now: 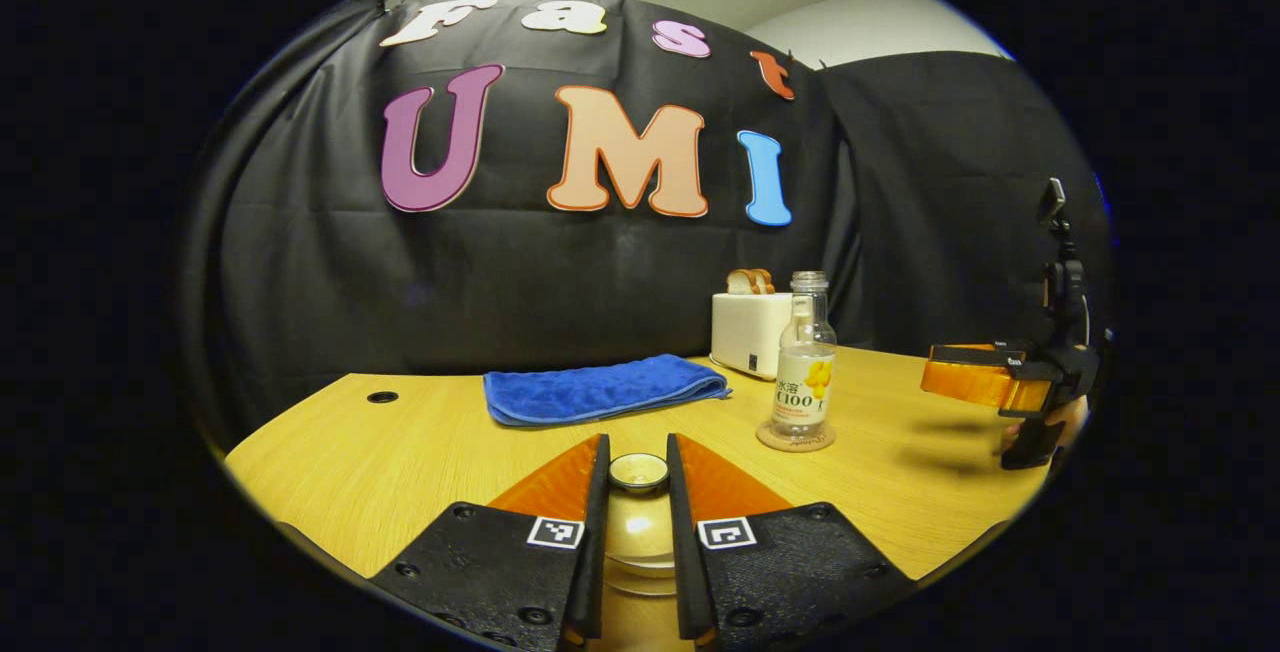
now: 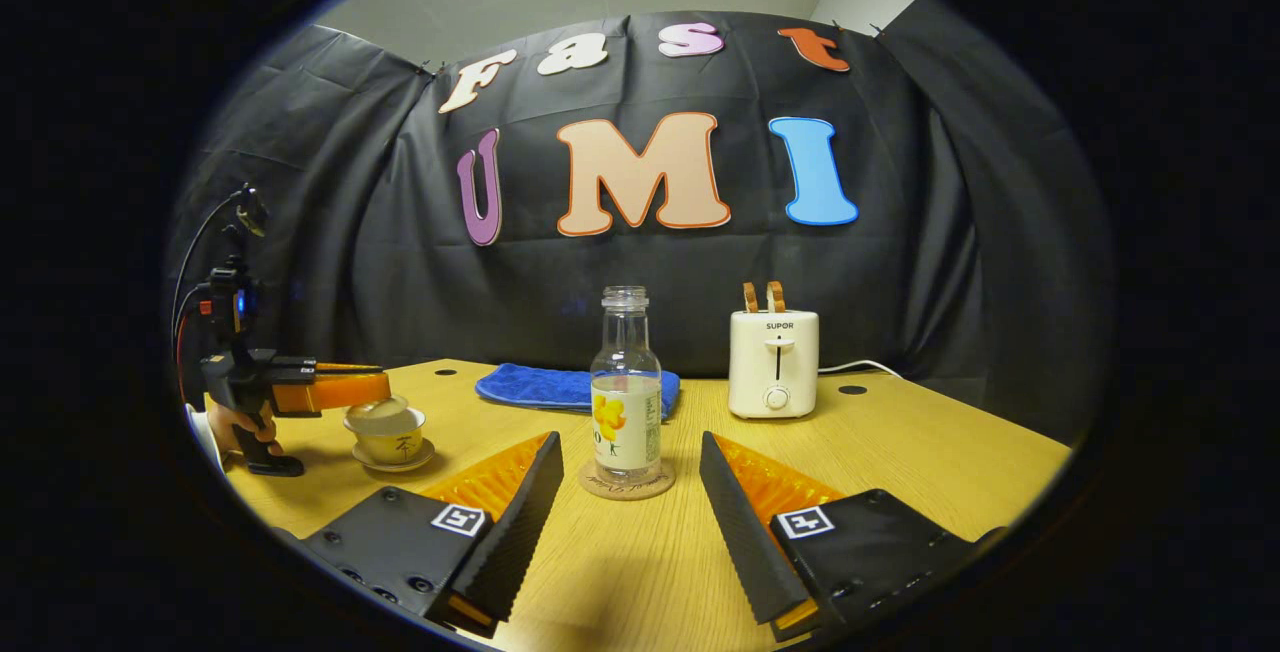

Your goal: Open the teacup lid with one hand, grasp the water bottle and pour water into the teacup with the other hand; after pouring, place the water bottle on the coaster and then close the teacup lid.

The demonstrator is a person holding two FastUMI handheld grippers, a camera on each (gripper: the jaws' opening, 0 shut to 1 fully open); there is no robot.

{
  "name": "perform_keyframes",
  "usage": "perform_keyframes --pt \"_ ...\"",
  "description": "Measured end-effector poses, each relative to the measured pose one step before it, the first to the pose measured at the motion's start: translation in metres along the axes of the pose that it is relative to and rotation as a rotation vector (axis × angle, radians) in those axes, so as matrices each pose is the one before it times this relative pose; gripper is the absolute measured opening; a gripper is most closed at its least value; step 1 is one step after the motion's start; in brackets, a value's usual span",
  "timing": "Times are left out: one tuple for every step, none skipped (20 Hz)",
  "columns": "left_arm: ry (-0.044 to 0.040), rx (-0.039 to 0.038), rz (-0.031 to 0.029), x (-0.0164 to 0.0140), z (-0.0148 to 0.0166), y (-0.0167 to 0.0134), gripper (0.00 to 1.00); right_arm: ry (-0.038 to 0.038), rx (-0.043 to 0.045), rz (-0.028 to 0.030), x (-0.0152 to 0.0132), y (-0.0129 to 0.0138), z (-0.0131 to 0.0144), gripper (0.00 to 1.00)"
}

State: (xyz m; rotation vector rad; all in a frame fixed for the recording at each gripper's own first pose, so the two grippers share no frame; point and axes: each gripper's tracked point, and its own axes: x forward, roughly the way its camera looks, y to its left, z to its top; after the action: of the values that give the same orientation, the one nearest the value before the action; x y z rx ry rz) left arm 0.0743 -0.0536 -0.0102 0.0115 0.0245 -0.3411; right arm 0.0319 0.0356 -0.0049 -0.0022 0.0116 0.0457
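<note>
The teacup (image 1: 640,532) body is mostly hidden between the left gripper's (image 1: 638,522) fingers, perhaps gripped.

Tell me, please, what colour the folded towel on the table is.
Blue folded towel; left gripper view shows it best.

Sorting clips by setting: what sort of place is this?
Likely a staged recording booth set up as a kitchen table: black cloth wall, wooden table, toaster, water bottle on a coaster.

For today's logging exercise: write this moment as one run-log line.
left gripper: around teacup lid, grip unclear | right gripper: open, short of water bottle | bottle: uncapped, upright on coaster | teacup: lid on
</note>
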Motion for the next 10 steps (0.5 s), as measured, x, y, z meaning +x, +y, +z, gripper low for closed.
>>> perform_keyframes --pt "0.01455 0.00341 -0.00831 0.00135 -0.00151 -0.00183 0.27 0.00012 -0.00015 0.00074 -0.00021 -0.00027 -0.00011 0.84" --pt "0.0169 0.00454 -0.01216 0.00135 -0.00219 -0.00285 0.27 -0.00033 -0.00013 0.00162 -0.00051 0.00029 0.00038 0.89" --pt "0.019 0.00641 -0.01073 0.00045 -0.00367 -0.00293 0.27 0.00024 0.00016 0.0013 -0.00002 0.00081 0.00027 0.89" --pt "0.01479 0.00659 -0.00616 0.00084 -0.00241 -0.00112 0.27 0.00054 0.0003 0.00131 0.00009 -0.00023 -0.00048 0.89" --pt "0.00927 0.00504 -0.00419 0.0006 -0.00036 -0.00115 0.27 0.00017 -0.00036 0.00051 0.00029 -0.0003 0.00037 0.84" --pt "0.00529 0.00229 -0.00371 -0.00016 -0.00042 -0.00051 0.27 -0.00057 0.00032 0.00115 -0.00075 0.00003 0.00034 0.84" --pt "0.00263 0.00071 -0.00477 0.0 -0.0002 -0.00033 0.27 -0.00001 -0.00028 0.00051 0.00016 0.00005 0.00012 0.89" --pt "0.00556 0.00074 -0.00365 0.00099 -0.00156 -0.00075 0.27 0.00027 0.00025 -0.00032 -0.00003 -0.00024 -0.00047 0.89" --pt "0.01186 -0.00042 -0.00258 -0.00054 -0.00143 -0.00061 0.27 0.00071 0.00002 -0.00124 0.00056 -0.00056 0.00033 0.89" --pt "0.00595 0.00039 0.00332 -0.0009 -0.00192 0.001 0.28 0.00003 -0.00014 -0.00389 -0.00038 -0.00094 -0.00002 0.89"
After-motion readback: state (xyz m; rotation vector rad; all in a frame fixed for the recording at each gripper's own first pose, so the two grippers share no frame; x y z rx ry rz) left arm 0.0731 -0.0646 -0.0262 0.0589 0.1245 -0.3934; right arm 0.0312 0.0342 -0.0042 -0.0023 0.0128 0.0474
